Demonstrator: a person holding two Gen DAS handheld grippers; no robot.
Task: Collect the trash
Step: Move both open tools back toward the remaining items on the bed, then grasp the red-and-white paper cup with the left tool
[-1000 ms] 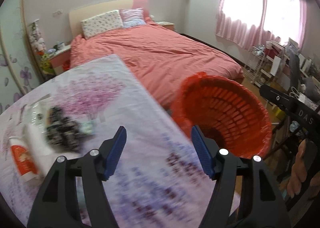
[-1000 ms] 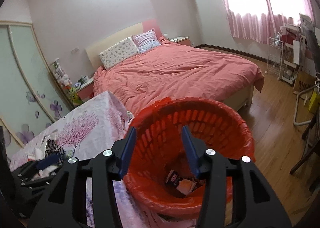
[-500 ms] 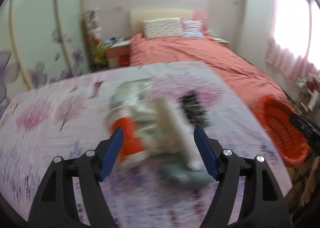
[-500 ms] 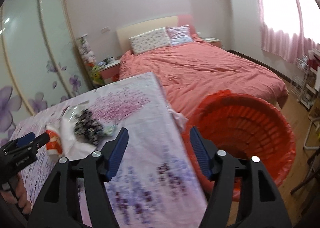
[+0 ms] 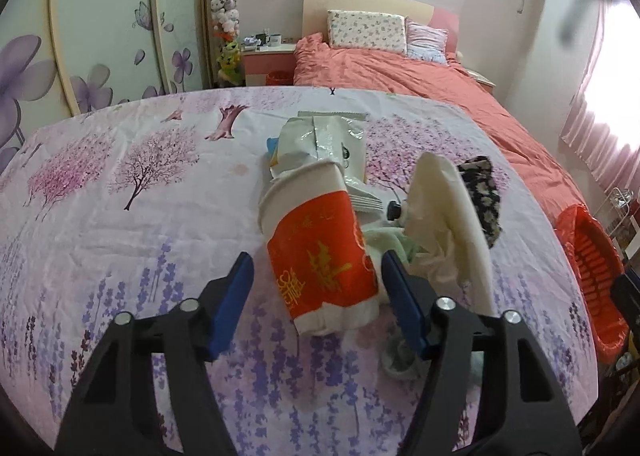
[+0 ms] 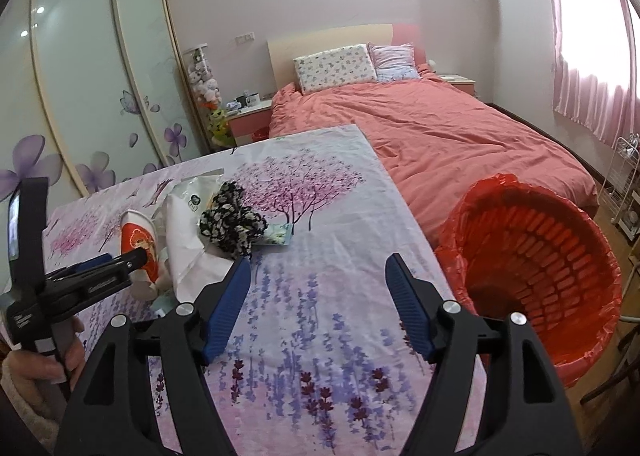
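A red and white paper cup (image 5: 320,252) lies on its side on the flowered tablecloth (image 5: 120,216), amid a trash pile: a white foil bag (image 5: 320,140), a white wrapper (image 5: 452,212) and a black-and-white patterned piece (image 5: 482,196). My left gripper (image 5: 316,296) is open, its blue fingers on either side of the cup's base. My right gripper (image 6: 318,304) is open and empty above the tablecloth, right of the pile (image 6: 232,228). The red bin (image 6: 532,260) with a red liner stands off the table's right edge. The left gripper also shows in the right wrist view (image 6: 120,264).
A bed with a salmon cover (image 6: 420,128) lies behind the table. A wardrobe with flower-print doors (image 6: 92,68) is at the left. A nightstand (image 5: 268,60) stands by the bed. A wire rack (image 6: 624,184) and pink curtains are at the right.
Both grippers have swung left from the bin toward the trash pile. The left gripper has closed in on the paper cup, which now lies between its fingers.
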